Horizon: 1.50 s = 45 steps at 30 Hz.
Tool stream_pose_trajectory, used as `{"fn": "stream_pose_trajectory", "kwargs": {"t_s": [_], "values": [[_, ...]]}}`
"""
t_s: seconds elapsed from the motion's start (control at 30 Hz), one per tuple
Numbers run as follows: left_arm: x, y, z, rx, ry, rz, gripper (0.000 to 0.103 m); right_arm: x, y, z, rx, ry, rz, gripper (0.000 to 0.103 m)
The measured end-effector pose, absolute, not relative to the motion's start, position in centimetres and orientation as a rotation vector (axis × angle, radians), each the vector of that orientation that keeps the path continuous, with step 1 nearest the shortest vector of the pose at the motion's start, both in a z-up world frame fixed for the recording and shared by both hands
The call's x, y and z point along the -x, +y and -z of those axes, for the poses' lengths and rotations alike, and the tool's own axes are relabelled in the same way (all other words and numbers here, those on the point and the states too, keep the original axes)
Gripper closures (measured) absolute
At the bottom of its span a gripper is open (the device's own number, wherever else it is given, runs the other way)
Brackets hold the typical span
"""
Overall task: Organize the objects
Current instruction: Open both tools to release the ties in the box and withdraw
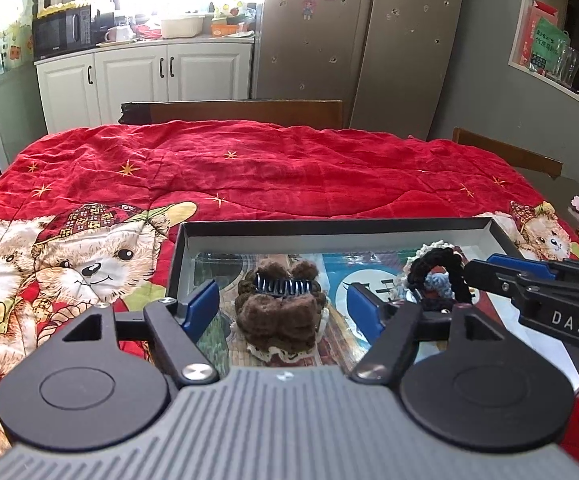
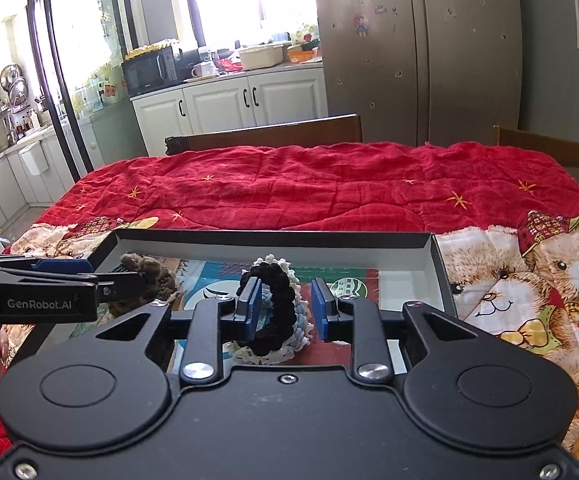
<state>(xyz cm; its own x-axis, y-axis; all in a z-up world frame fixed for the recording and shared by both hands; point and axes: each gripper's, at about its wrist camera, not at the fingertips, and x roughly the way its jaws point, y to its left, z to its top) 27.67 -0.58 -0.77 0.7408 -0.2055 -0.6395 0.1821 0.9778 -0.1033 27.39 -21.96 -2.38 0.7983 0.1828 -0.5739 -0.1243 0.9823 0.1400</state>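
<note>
The work surface is a table covered with a red quilted cloth (image 1: 249, 168) printed with gold stars and teddy bears. A shallow, open rectangular cardboard box (image 1: 329, 227) with black outer walls and a grey inner rim lies on the cloth at the near edge; its floor shows a colourful printed sheet.

Left gripper (image 1: 283, 300): black frame, blue pads. The jaws stand wide apart and press on nothing. A brown fuzzy hair claw clip (image 1: 281, 308) with a row of dark teeth lies on the box floor in the gap between the pads, clear of both, with a strip of cream crochet showing under its near edge.

Right gripper (image 2: 287, 308): same construction. The jaws stand partly apart. A black crocheted scrunchie (image 2: 275, 308) stands up between the pads, on top of cream and pale blue crocheted scrunchies (image 2: 301, 320) in the right part of the box. The left-hand pad sits against the black loop; the right-hand pad stands clear of it, so there is no clamp on the loop.

In the left wrist view, the right gripper enters from the right side, its tip at the scrunchie pile. Both task items lie inside the box, clip to the left, scrunchies to the right
</note>
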Motion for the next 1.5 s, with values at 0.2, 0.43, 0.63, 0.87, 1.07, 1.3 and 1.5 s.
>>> {"fn": "stream_pose_trajectory", "kwargs": {"t_s": [0.2, 0.43, 0.63, 0.87, 1.07, 1.3, 1.5], "values": [[-26.5, -0.7, 0.0, 0.029, 0.685, 0.216, 0.018, -26.1, -21.7, 1.6, -0.080, 0.608, -0.169, 0.077], [-25.2, -0.8, -0.6, 0.018, 0.674, 0.225, 0.017, -24.6, -21.5, 0.8, -0.073, 0.599, -0.177, 0.072], [-24.0, -0.7, -1.2, 0.014, 0.654, 0.217, 0.014, -22.8, -21.7, -0.1, -0.074, 0.569, -0.187, 0.060], [-22.2, -0.9, -1.7, -0.002, 0.641, 0.226, 0.010, -21.1, -21.6, -0.8, -0.058, 0.568, -0.201, 0.055], [-20.6, -0.8, -2.3, 0.006, 0.624, 0.223, 0.002, -18.9, -21.1, -1.2, -0.012, 0.554, -0.214, 0.030], [-19.0, -0.7, -2.3, 0.001, 0.628, 0.207, 0.001, -16.4, -21.0, -1.6, -0.008, 0.544, -0.220, 0.020], [-17.6, -0.6, -2.1, 0.018, 0.624, 0.170, 0.000, -15.0, -21.6, -2.2, -0.028, 0.537, -0.207, 0.016]]}}
